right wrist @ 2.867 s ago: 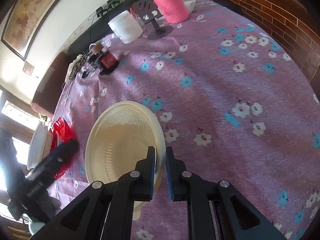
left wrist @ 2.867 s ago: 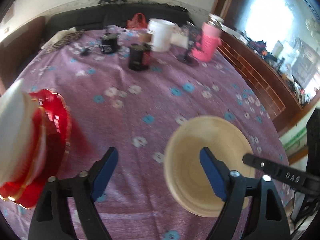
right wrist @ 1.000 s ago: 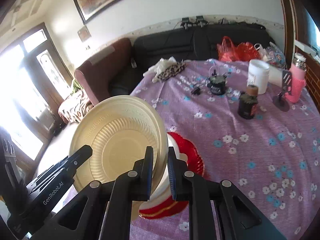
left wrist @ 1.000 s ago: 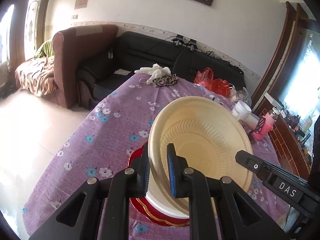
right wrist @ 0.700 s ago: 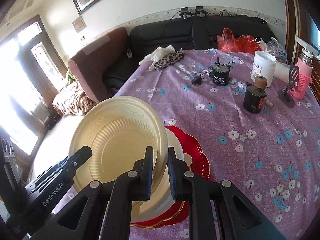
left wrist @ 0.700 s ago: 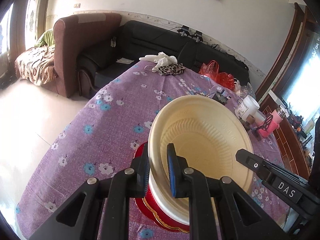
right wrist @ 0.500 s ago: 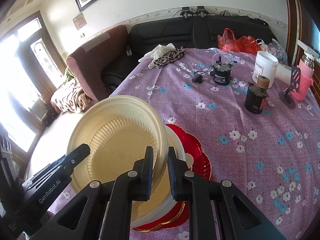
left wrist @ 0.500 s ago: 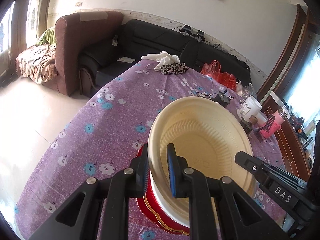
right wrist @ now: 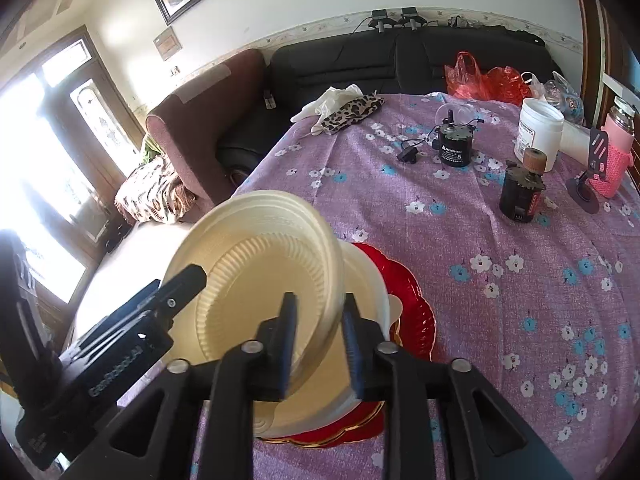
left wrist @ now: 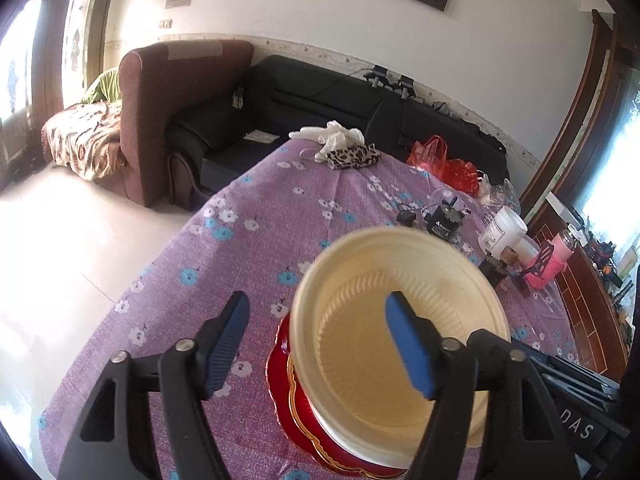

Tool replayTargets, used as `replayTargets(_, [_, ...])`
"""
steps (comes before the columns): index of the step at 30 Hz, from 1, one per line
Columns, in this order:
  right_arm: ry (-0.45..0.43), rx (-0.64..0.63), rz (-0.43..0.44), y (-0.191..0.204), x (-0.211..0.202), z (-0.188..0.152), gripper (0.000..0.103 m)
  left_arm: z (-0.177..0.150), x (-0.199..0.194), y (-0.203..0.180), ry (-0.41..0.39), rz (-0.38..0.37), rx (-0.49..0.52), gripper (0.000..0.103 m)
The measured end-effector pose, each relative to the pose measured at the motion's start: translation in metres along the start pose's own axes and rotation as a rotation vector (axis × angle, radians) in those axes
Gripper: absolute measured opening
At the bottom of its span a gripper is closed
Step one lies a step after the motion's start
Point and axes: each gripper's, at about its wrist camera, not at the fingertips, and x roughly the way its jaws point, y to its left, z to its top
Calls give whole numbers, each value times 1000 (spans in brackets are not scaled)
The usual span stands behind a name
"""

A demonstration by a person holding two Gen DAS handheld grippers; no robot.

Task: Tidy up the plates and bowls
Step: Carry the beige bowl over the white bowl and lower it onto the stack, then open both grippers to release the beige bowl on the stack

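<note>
L tongs (left wrist: 316,340) wide: blue ribbed pads (left wrist: 408,344) stand well apart, the cream bowl's (left wrist: 400,344) near rim betw. them but neither pad pressing it. Jaws have just been opening. R tongs (right wrist: 316,338) narrower, also just opening; bowl rim sits in the gap, small space visible each side, so no clamp.

Bowl: round, pale cream, thin disposable-type, matte, w/ fine radial ribs around inner wall and flat smooth base. It's tilted, lying in/on a white bowl (right wrist: 372,280) w/ smooth plain wall; exact seating can't tell. Under those, red plates (right wrist: 412,300): glossy, scalloped edge, gold trim line. Stack sits near the near-left edge of the table (left wrist: 248,240), covered w/ purple cloth, woven look, white + blue flower print.

Far end of table: white tub (right wrist: 538,132), dark cylinder w/ cork top (right wrist: 520,192), pink knit-sleeved bottle (right wrist: 616,144), leopard-print cloth (right wrist: 352,114). Black leather-look sofa (left wrist: 320,100) behind.

Vs. half a sec ago: both tongs were pinched tight on the cream bowl's rim, bowl held higher above the stack; now grips let go, bowl lower onto the white one. ~3 s ago the bowl was still out on the open cloth, away from the red plates.
</note>
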Motion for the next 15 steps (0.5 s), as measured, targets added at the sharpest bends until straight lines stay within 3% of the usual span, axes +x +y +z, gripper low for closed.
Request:
replayTargets(2, [-13, -2, -16, -1, -3, -1, 40, 0, -5, -2, -14, 2, 14, 72])
replayTargets(9, [-42, -16, -47, -5, -14, -6, 47, -2, -22, -4, -47, 7, 20, 72])
replayTargets(12, [-66, -35, -83, -8, -21, -9, 56, -6, -37, -9, -93, 40, 44, 72])
replayTargets(15, [-88, -25, -83, -15, -31, -14, 59, -12, -51, -14, -145, 71, 68, 79])
